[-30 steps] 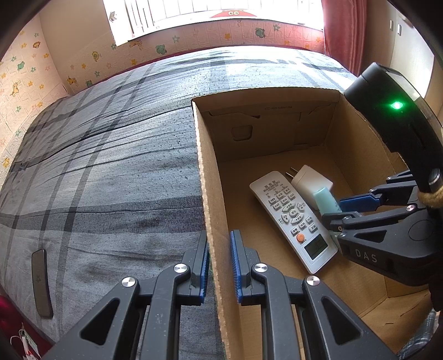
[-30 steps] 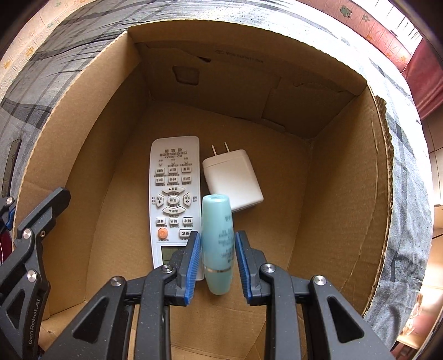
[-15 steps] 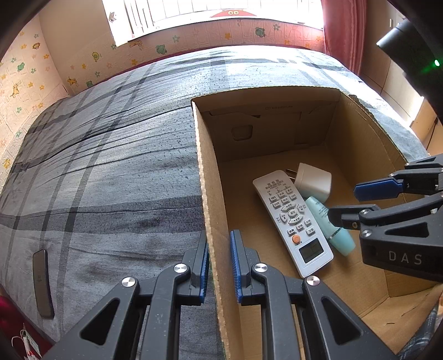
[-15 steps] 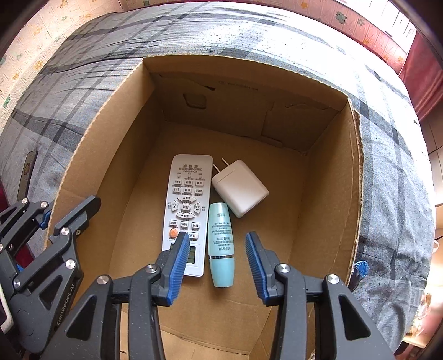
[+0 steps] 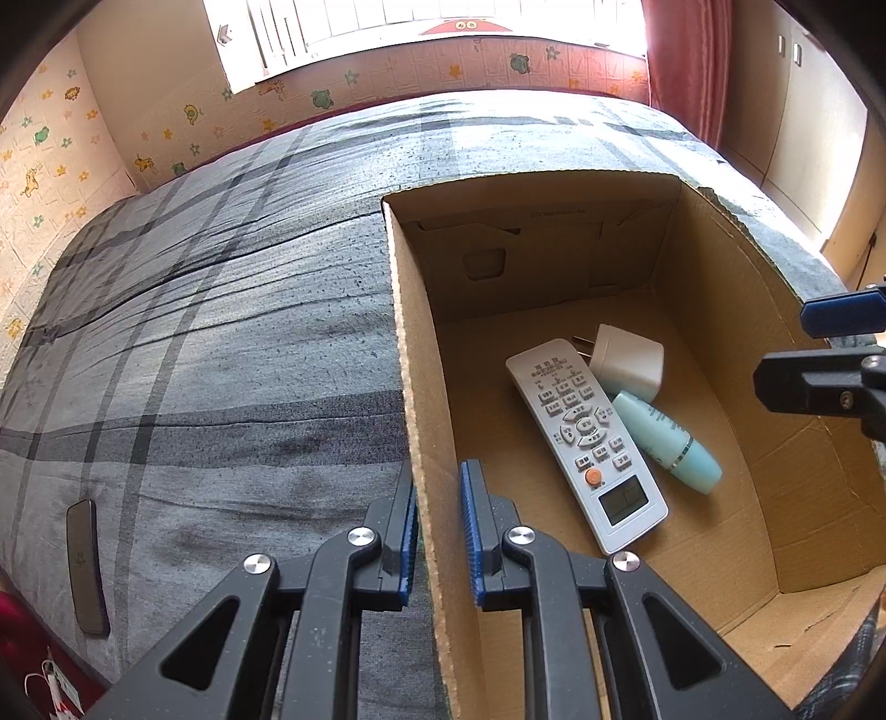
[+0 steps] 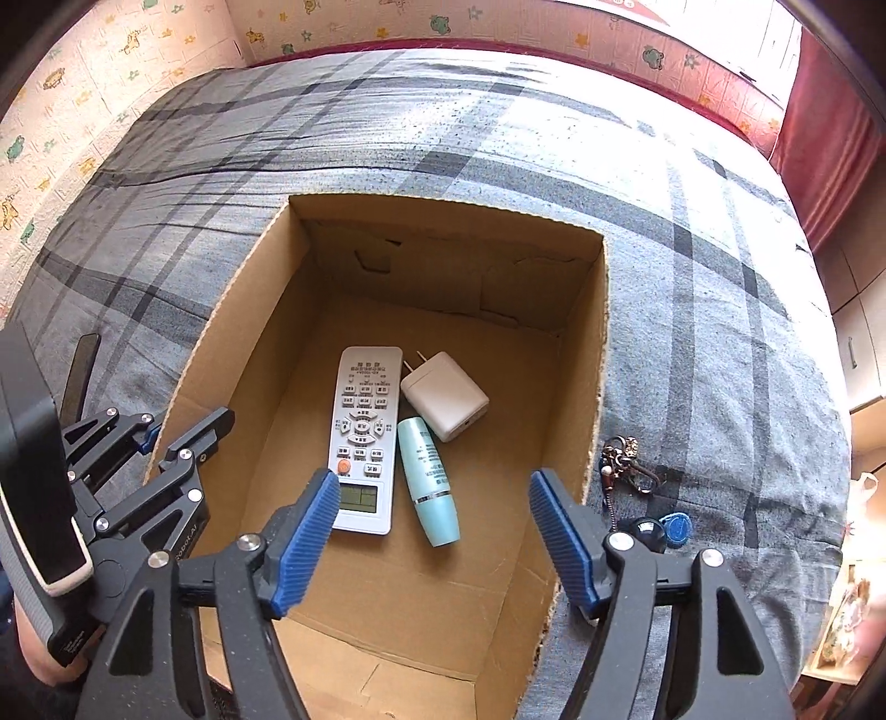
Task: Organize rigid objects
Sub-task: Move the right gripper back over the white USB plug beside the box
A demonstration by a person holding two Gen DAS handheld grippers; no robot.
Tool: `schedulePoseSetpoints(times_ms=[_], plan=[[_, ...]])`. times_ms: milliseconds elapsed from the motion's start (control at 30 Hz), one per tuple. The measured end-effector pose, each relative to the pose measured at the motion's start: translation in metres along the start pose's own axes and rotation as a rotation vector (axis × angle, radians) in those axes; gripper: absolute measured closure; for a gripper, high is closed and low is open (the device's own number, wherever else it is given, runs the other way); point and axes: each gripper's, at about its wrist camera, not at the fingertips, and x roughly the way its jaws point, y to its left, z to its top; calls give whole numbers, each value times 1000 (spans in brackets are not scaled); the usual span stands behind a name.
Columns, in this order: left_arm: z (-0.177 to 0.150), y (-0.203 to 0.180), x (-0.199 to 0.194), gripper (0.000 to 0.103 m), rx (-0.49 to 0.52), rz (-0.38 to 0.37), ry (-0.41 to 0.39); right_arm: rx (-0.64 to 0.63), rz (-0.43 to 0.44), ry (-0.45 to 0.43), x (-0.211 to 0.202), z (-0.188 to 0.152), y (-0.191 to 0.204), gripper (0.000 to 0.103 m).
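Three items are boxed beside the remote (image 6: pixel 362 437), the teal tube (image 6: pixel 429 479) just released by the opening right gripper (image 6: pixel 434 545), while the box wall (image 5: pixel 423 443) is pinched by the left gripper (image 5: pixel 437 540) and the keys (image 6: pixel 628 468) are left outside.

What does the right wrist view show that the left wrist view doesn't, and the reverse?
Only the right wrist view: the keys and blue fob on the bed beside the box's right wall. Only the left wrist view: the window and a tag off the bed's edge. Both: box, remote, charger, tube, dark flat thing.
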Motion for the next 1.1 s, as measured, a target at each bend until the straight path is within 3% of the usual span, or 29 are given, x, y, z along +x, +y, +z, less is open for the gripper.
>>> schedulePoseSetpoints(times_ms=[233,667,1100], plan=[[0,0,0,87,0,0,0,21,-25,-76,-29,-1,-21,0],[1,0,-1,87,0,1,1,74,-107,-114,-53,-30,-80,0],[2,0,0,87,-1,1,2,144,-136,-69,-19,-73,-126,0]])
